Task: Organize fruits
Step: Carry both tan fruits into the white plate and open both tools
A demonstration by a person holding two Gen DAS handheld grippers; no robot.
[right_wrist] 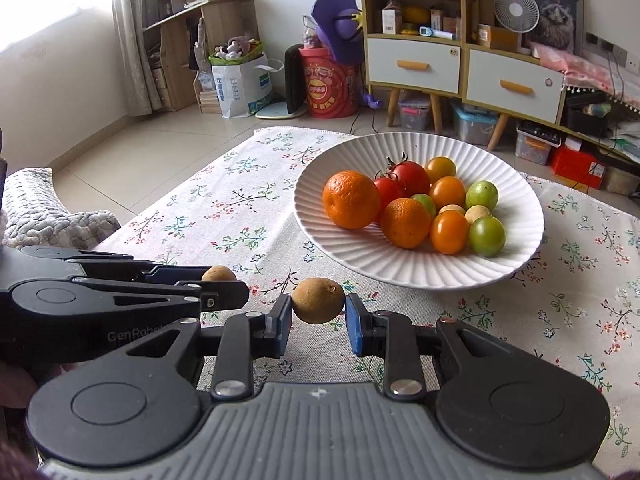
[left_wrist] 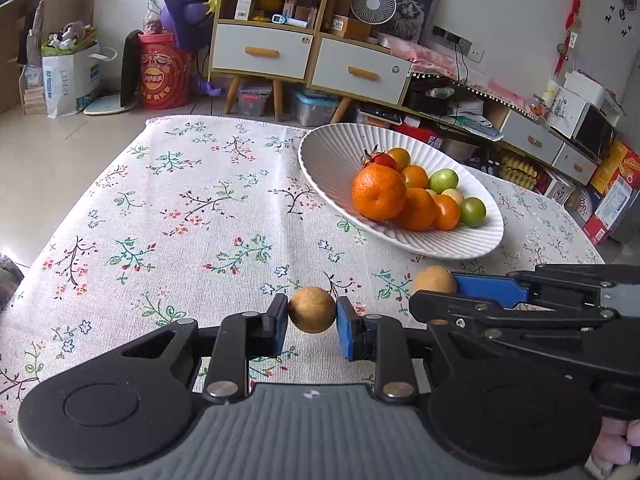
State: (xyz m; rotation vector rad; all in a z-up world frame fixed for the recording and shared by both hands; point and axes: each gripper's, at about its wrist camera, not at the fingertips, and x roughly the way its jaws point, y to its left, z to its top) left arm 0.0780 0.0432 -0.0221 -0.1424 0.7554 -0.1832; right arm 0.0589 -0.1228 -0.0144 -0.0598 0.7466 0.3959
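Observation:
In the left wrist view my left gripper is shut on a small round brown fruit, held just above the floral tablecloth. My right gripper comes in from the right, shut on a second brown fruit. The right wrist view shows that fruit pinched between the blue pads of the right gripper, with the left gripper and its fruit beside it on the left. Beyond both stands a white ribbed plate holding oranges, red tomatoes and green fruits.
The tablecloth covers the table, whose far edge drops to a tiled floor. A grey cushion lies off the table's left side. Cabinets and boxes line the far wall.

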